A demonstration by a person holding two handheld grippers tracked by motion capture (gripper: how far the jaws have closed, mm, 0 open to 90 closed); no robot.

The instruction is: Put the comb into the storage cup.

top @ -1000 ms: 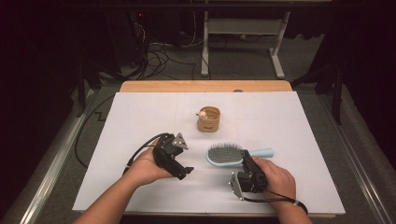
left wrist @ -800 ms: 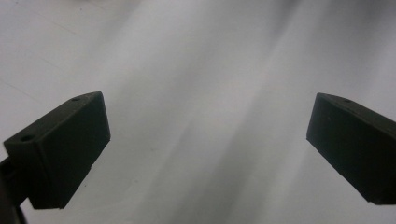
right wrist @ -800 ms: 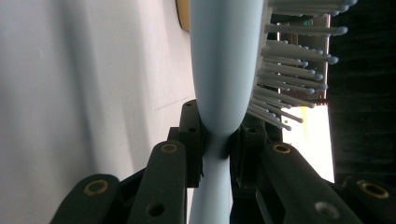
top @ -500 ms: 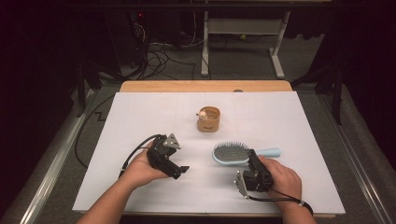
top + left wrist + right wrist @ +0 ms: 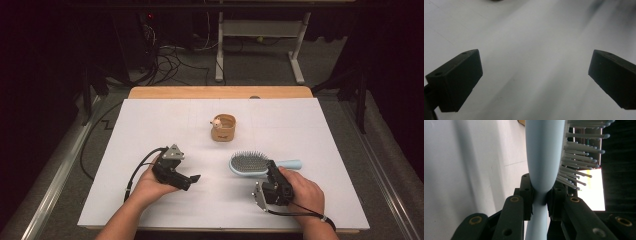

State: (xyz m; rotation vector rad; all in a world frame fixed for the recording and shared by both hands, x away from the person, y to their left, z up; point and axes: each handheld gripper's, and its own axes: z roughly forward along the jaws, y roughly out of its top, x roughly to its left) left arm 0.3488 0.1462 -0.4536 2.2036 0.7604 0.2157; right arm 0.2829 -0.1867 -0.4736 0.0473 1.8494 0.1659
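A light blue hairbrush [image 5: 248, 163] lies bristles up, low over the white table sheet [image 5: 150, 130], right of centre. My right gripper [image 5: 271, 168] is shut on its narrow neck, between head and handle. In the right gripper view the brush [image 5: 544, 152] runs up from between the pads [image 5: 527, 195], its bristles pointing right. My left gripper [image 5: 192, 179] is held low over the sheet at the front left, well apart from the brush. Its black fingers [image 5: 456, 80] stand wide open over bare white sheet, with nothing between them.
A small tan cup [image 5: 223, 127] with a little figure on its rim stands behind the brush at mid-table. The wooden table edge [image 5: 220, 92] runs along the back. Beyond it are a floor with cables [image 5: 170, 55] and a white stand's feet [image 5: 297, 75].
My left hand has drifted left and toward the near edge, sinking a little. The right gripper and the brush have stayed nearly still.
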